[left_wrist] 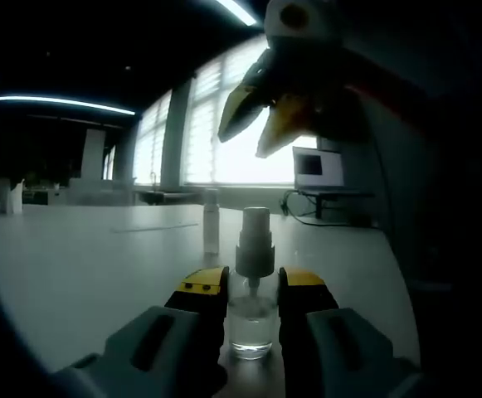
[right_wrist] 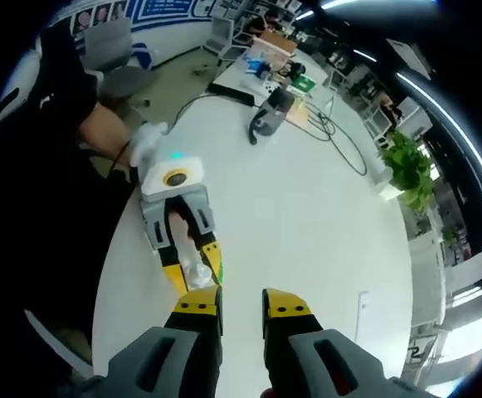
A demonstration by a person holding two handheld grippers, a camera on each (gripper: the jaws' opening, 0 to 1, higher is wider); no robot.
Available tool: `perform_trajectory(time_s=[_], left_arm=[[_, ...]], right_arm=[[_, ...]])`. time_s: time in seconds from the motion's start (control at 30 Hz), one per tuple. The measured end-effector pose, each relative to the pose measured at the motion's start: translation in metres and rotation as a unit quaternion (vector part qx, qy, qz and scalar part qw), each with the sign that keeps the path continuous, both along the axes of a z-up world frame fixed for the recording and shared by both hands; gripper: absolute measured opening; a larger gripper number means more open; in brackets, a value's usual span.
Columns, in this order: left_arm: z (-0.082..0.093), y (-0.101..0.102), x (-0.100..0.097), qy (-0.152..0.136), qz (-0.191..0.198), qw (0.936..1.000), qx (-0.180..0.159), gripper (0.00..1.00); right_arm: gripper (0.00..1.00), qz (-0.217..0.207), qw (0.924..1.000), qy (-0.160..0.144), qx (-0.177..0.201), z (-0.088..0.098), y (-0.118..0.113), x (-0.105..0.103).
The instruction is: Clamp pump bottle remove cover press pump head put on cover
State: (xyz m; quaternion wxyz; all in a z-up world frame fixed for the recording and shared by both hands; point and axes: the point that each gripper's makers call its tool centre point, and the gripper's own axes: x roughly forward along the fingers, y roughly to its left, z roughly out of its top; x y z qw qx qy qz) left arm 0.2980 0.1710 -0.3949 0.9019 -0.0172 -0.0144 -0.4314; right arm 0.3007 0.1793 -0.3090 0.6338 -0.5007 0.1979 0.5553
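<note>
I am working in an open-plan office or lab workspace. Ahead of the right gripper's jaws a long white table (right_wrist: 307, 215) runs toward desks (right_wrist: 261, 50) crowded with equipment and cables, with a grey office chair (right_wrist: 120, 66) off to the left and a potted green plant (right_wrist: 411, 170) to the right. Beyond the left gripper's jaws I see tall bright windows (left_wrist: 216, 133), a monitor (left_wrist: 317, 167) on a side desk, and ceiling strip lights (left_wrist: 58, 101) overhead.
</note>
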Motion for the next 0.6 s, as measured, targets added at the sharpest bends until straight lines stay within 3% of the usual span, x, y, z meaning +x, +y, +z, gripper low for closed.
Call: perform_trajectory(time_s=[0.1, 0.3, 0.6], left_arm=[[0.000, 0.000, 0.000, 0.000, 0.000, 1.0000, 0.000, 0.15], [0.000, 0.000, 0.000, 0.001, -0.001, 1.0000, -0.001, 0.15], [0.000, 0.000, -0.001, 0.002, -0.003, 1.0000, -0.001, 0.15]], right_arm=[[0.14, 0.008, 0.9999, 0.006, -0.010, -0.005, 0.002, -0.004], [0.10, 0.067, 0.9968, 0.020, -0.039, -0.016, 0.013, -0.023], [0.07, 0.098, 0.9909, 0.031, -0.088, -0.028, 0.019, -0.027]])
